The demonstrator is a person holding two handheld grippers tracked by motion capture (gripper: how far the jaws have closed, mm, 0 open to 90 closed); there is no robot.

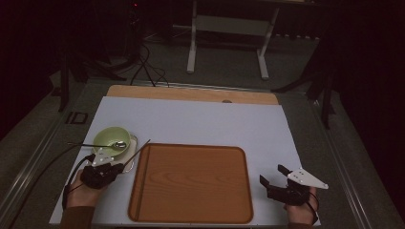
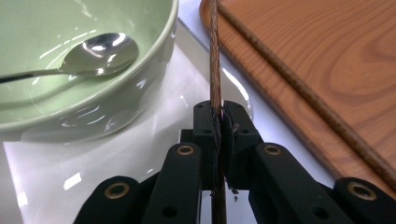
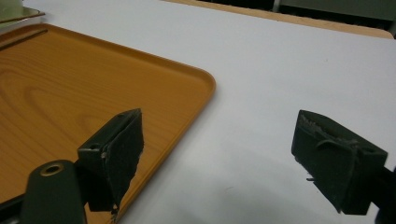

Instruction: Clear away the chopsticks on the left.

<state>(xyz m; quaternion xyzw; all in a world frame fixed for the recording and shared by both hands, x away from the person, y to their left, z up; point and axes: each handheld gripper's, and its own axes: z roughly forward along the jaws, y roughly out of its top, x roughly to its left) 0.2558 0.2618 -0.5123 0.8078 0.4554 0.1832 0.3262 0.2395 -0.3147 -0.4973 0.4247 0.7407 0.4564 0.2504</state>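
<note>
Left gripper (image 2: 219, 116): jaws pressed together on a thin brown wooden chopstick (image 2: 215, 60), which runs straight forward between them.
Chopstick position: raised beside the pale green ceramic bowl (image 2: 140, 70), near the left edge of the orange wooden tray (image 2: 327, 56).
Second chopstick (image 2: 299, 88): lies inside the tray, along its left rim.
Metal spoon (image 2: 100, 51): rests in the bowl.
Right gripper (image 3: 217, 154): jaws wide apart, holding nothing, over the white table sheet (image 3: 289, 60) beside the tray's right corner.

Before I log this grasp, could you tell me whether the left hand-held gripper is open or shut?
Shut: in the left gripper view, the left hand-held gripper has its jaws pressed on a brown chopstick.
</note>
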